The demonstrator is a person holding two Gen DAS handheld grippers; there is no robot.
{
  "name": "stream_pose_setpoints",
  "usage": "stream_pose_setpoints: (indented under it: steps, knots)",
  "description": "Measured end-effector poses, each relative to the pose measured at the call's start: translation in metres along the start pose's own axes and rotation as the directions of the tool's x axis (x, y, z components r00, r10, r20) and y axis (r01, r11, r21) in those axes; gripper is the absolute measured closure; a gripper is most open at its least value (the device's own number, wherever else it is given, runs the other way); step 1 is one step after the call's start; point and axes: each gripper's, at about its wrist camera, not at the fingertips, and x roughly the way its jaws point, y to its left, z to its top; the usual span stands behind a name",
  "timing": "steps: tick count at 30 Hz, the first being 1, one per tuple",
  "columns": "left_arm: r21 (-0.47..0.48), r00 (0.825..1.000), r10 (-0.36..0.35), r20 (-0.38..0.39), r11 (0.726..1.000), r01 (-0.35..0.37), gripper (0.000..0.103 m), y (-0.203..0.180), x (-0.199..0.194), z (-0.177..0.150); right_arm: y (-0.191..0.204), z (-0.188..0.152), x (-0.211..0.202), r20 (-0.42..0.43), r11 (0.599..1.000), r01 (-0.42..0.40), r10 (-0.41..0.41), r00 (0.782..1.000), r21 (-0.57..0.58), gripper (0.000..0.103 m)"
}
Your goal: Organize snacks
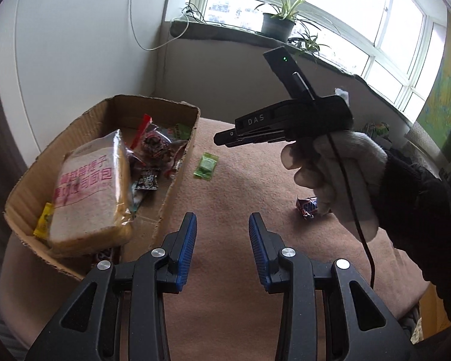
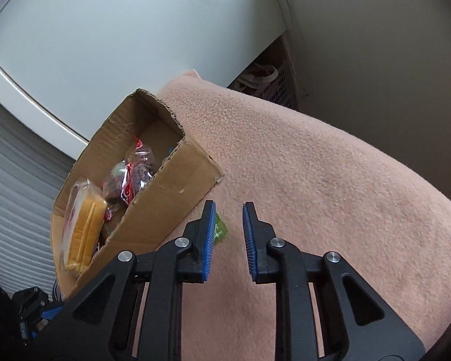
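A green candy lies on the pink blanket just beside the box holding bread. The right gripper hovers over it, spread and empty. The left gripper is also spread, empty.

home | potted plants on windowsill | pink blanket | laundry basket

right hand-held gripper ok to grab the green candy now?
Probably yes. The right hand-held gripper is open, and the green candy lies on the blanket beside its left finger, nothing on top. The box wall sits close on that side.
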Motion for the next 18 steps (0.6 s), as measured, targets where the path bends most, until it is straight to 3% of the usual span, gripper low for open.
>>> stream_pose_setpoints:
  steps: [11, 18]
  knots:
    - [-0.091, 0.999, 0.000, 0.037, 0.996, 0.004, 0.067, 0.033, -0.029, -0.006, 0.009, -0.001, 0.027, -0.062, 0.999, -0.032, 0.032, 0.998, 0.001, 0.090]
    - [-0.094, 0.999, -0.011, 0.041, 0.996, 0.015, 0.067, 0.030, -0.031, -0.008, 0.043, -0.033, 0.016, -0.128, 0.980, -0.003, -0.023, 0.992, -0.197, 0.091]
